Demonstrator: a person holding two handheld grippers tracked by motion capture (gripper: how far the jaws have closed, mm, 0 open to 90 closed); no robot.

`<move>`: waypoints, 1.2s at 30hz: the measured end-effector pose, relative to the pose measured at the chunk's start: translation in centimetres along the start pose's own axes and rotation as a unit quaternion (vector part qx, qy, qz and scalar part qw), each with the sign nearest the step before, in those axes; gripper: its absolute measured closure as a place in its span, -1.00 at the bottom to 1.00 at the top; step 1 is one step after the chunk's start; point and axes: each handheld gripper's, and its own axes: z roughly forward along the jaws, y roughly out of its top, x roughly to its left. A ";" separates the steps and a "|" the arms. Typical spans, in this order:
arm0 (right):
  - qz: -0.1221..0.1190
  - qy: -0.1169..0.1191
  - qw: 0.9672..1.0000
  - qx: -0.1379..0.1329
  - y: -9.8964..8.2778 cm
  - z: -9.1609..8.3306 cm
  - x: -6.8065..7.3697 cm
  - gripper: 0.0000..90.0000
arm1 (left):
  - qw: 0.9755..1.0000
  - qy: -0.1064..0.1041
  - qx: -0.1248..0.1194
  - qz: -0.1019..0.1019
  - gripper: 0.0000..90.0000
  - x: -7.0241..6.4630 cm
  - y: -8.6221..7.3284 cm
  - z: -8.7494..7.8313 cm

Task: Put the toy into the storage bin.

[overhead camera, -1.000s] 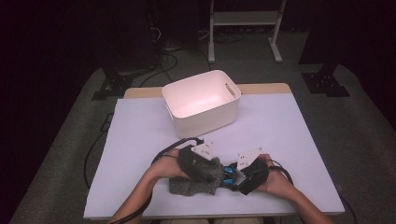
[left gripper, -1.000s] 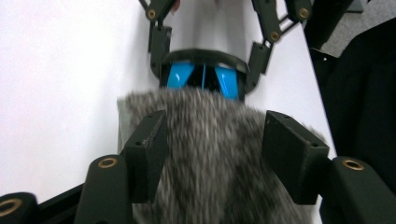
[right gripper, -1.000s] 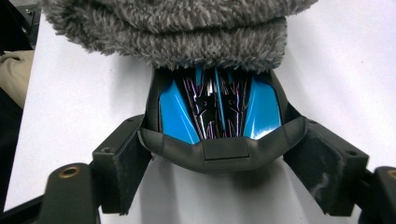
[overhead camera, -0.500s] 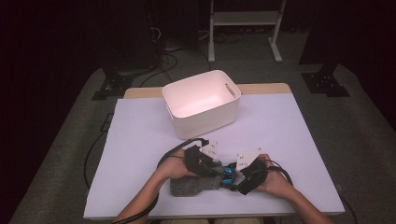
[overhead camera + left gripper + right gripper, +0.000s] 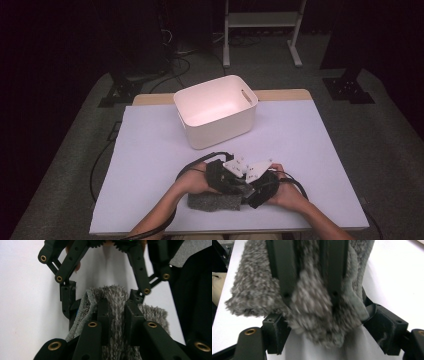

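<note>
A grey fuzzy cloth [image 5: 214, 203] lies at the table's front edge between the person's two hands. My left gripper [image 5: 116, 307] is shut on a fold of the cloth [image 5: 112, 292], and its jaws have just been closing on it. Facing it, my right gripper [image 5: 329, 335] stands wide open, with the cloth's end [image 5: 312, 315] lying between its jaws and no pad seen pressing on it. In the right gripper view the left gripper [image 5: 310, 293] reaches in from the top, clamped on the cloth. Both grippers meet over the cloth's right end in the high view.
A white bin [image 5: 216, 112] with handle slots stands empty at the back middle of the white table [image 5: 150, 150]. Cables trail from both grippers near the hands. A metal stand [image 5: 260, 30] is on the floor beyond the table.
The left gripper has edged a little to the right, closer to the right gripper, over the cloth. The right hand and the bin have stayed put.
</note>
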 end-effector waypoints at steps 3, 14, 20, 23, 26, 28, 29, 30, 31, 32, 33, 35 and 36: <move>0.013 0.006 1.000 -0.001 -0.1 -0.1 0.1 -0.49 | 1.000 -0.004 -0.003 -0.002 0.71 0.2 -0.2 0.0; -0.001 0.000 1.000 -0.004 0.0 0.1 0.0 -0.49 | 1.000 0.013 -0.003 -0.016 0.71 0.8 -0.9 -1.2; 0.004 0.001 1.000 -0.007 0.1 0.2 0.1 -0.49 | 1.000 0.002 -0.012 -0.020 0.71 1.4 -0.4 0.1; 0.006 0.003 1.000 -0.005 0.0 0.1 0.1 -0.49 | 1.000 0.002 -0.019 -0.023 0.70 1.7 -0.8 -0.2; 0.000 0.002 1.000 -0.006 0.0 0.1 0.0 -0.49 | 0.999 0.007 -0.023 -0.037 0.70 1.8 -1.6 -0.9; 0.001 0.002 1.000 -0.007 0.0 0.2 0.0 -0.49 | 0.998 0.009 -0.028 -0.047 0.70 2.0 -2.2 -1.4; 0.000 0.002 1.000 -0.007 0.0 0.2 0.0 -0.49 | 0.998 0.010 -0.030 -0.048 0.70 2.0 -2.3 -1.4; -0.001 0.001 1.000 -0.008 0.0 0.2 0.0 -0.49 | 0.998 0.009 -0.030 -0.048 0.70 2.0 -2.3 -1.4; -0.001 0.001 1.000 -0.008 0.0 0.2 0.0 -0.49 | 0.998 0.009 -0.029 -0.046 0.70 2.0 -2.2 -1.3; -0.001 0.001 1.000 -0.008 0.0 0.2 0.0 -0.49 | 0.998 0.007 -0.034 -0.048 0.69 2.0 -2.1 -1.2; -0.001 0.002 1.000 -0.008 0.0 0.2 0.0 -0.49 | 0.998 0.005 -0.035 -0.046 0.70 2.0 -1.9 -1.0; -0.001 0.002 1.000 -0.009 0.0 0.2 0.0 -0.49 | 0.998 0.001 -0.035 -0.042 0.69 2.2 -1.5 -0.6; -0.001 0.003 1.000 -0.008 0.0 0.2 0.0 -0.49 | 0.999 -0.001 -0.036 -0.040 0.69 2.2 -1.3 -0.4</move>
